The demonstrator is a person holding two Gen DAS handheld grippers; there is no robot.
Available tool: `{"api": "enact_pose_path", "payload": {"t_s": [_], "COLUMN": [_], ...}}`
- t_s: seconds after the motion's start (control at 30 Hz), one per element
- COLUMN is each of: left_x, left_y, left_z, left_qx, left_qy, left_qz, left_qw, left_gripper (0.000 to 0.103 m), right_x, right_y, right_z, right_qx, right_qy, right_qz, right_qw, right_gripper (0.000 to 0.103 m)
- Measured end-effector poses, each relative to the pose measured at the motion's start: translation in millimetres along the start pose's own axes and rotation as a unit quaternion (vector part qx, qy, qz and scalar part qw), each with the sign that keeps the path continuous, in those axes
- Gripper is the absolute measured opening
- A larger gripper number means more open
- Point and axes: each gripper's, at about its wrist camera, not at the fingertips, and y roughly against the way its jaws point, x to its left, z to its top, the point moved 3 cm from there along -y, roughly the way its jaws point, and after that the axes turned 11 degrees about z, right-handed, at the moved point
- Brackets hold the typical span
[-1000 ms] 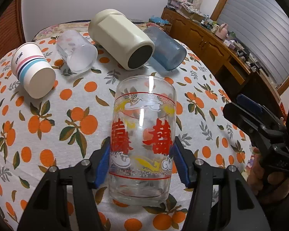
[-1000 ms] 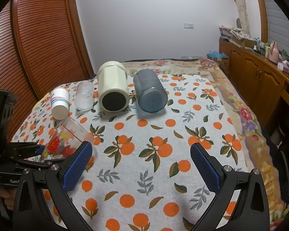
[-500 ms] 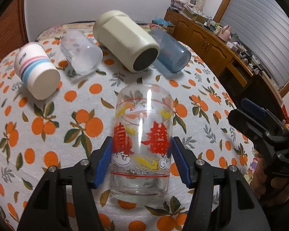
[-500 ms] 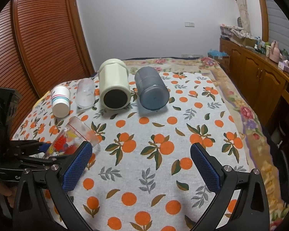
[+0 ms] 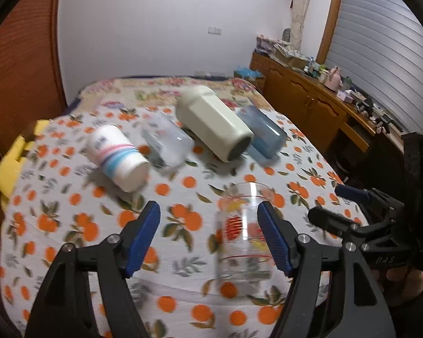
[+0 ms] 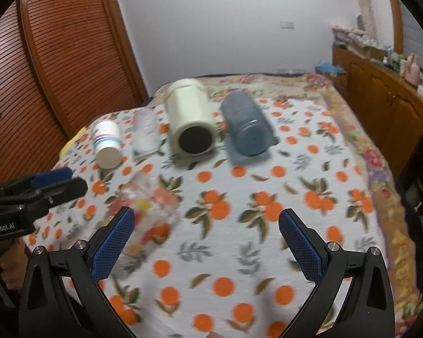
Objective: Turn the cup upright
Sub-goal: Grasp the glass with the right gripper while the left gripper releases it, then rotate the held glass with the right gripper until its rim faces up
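Orange-patterned cloth covers the tabletop (image 5: 70,225), where I see the clear printed glass cup (image 5: 244,233) standing upright, near right, my left gripper (image 5: 208,236) spread and released, right gripper (image 6: 206,242) also open; flip looks done.

Tablecloth (image 5: 79,197): white, printed with orange fruit and green-grey leaves.
Glass cup (image 5: 244,231): clear, red characters, yellow motifs, red bands.
Paper cup (image 5: 117,157): white, pink and blue stripes.
Frosted tumbler (image 5: 166,140): translucent white.
Faceted jug (image 5: 214,125): cream, dark base.
Plastic tumbler (image 5: 263,135): smoky blue.
Gripper pads (image 5: 143,235): blue, on black fingers.
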Motion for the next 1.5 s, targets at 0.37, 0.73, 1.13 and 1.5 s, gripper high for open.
{"api": "enact_pose_path", "payload": {"t_s": [0.37,0.73,1.13,1.5], "left_x": [31.5,52.4,56.3,60.2], "left_y": [5.7,0.8,0.6,0.4], "left_z": [-13.7,-24.4,-28.1,-27.0], "left_qx": [-0.012,-0.006,-0.004,-0.005], "left_qy": [0.010,0.036,0.040,0.045], "left_qz": [0.034,0.045,0.047,0.049], "left_qw": [0.9993,0.9983,0.9981,0.9978], "left_gripper": [0.071,0.071,0.071,0.071], "right_x": [29.8,41.0,49.8,55.0], "right_y": [-55.6,-92.0,-122.6,-130.6], "right_z": [-9.8,2.1,19.1,22.6], "right_qx": [0.082,0.144,0.195,0.229], "right_qy": [-0.034,-0.034,-0.002,0.011], "right_qz": [0.067,0.083,0.069,0.059], "right_qw": [0.994,0.986,0.978,0.972], "right_gripper": [0.099,0.090,0.082,0.081]}}
